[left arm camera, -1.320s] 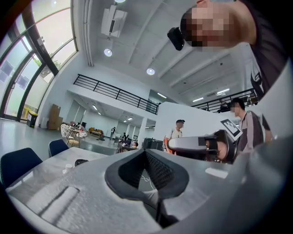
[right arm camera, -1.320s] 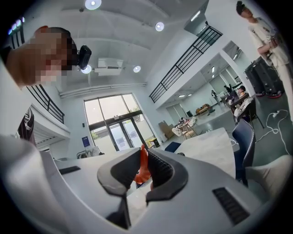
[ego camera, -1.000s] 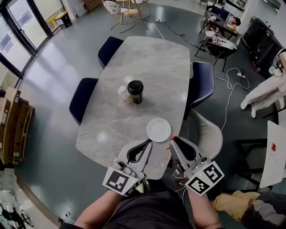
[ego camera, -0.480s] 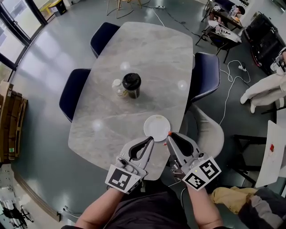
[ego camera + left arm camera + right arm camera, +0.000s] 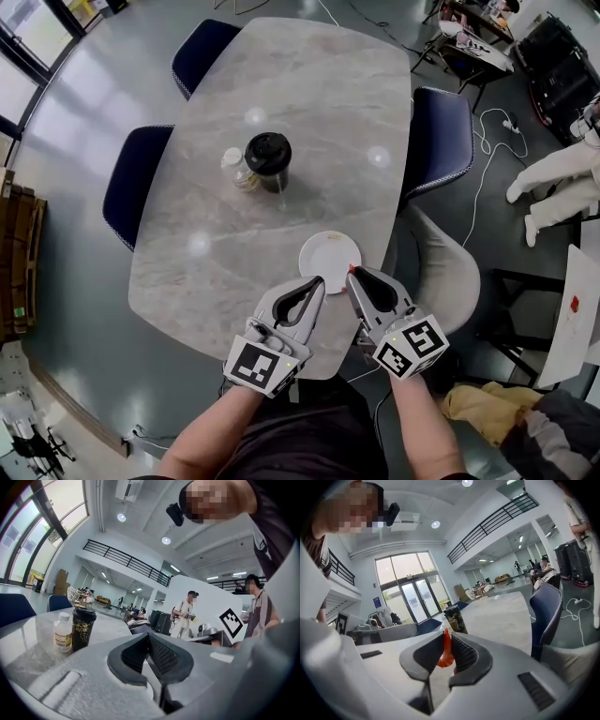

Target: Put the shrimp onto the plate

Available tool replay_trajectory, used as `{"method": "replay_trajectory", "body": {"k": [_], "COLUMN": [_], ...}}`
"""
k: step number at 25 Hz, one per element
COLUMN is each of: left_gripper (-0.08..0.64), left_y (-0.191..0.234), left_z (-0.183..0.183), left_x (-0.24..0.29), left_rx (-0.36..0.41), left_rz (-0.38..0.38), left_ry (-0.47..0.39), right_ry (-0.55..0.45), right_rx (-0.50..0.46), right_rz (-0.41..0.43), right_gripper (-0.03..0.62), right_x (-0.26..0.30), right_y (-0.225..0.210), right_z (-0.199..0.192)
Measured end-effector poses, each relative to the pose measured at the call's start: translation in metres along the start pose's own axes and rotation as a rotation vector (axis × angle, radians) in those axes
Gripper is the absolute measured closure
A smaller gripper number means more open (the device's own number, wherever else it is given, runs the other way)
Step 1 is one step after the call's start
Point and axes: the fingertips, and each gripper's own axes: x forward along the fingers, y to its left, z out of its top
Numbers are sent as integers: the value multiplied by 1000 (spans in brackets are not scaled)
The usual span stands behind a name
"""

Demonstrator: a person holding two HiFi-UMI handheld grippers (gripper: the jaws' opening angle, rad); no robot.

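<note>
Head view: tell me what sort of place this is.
Likely an open-plan office or lab hall: a marble-look table with blue chairs, power cables trailing across the floor, and in the right gripper view a railed mezzanine above glass doors.

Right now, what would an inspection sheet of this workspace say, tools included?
Surface: grey marbled table, mostly bare.
Job's things: white plate near the table's near edge, empty; orange shrimp not yet on it.
Clutter: black lidded cup and small bottle side by side.
Tools: left tool shut, empty; right tool shut on the shrimp, by the plate's rim.
Cables: white cable on the floor, right of table.
Surroundings: blue chairs; person in white at right.
</note>
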Motion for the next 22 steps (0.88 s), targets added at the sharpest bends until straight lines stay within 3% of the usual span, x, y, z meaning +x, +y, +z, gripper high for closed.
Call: {"method": "replay_trajectory", "body": {"k": [11,22], "left_gripper": [554,552], "left_y": [19,33], "left_z": [-54,-86], "left_x": [13,26], "left_rx": [-2,-27], "left_rz": [-28,-23], "left_ry": [60,93], "right_ry": [161,412], "right_rx": [-138,-342], "right_rz": [-85,-145], "right_gripper": [540,540], "right_x": [44,81], "right_y": [-37,-69], "right_z": [-70,-134]}}
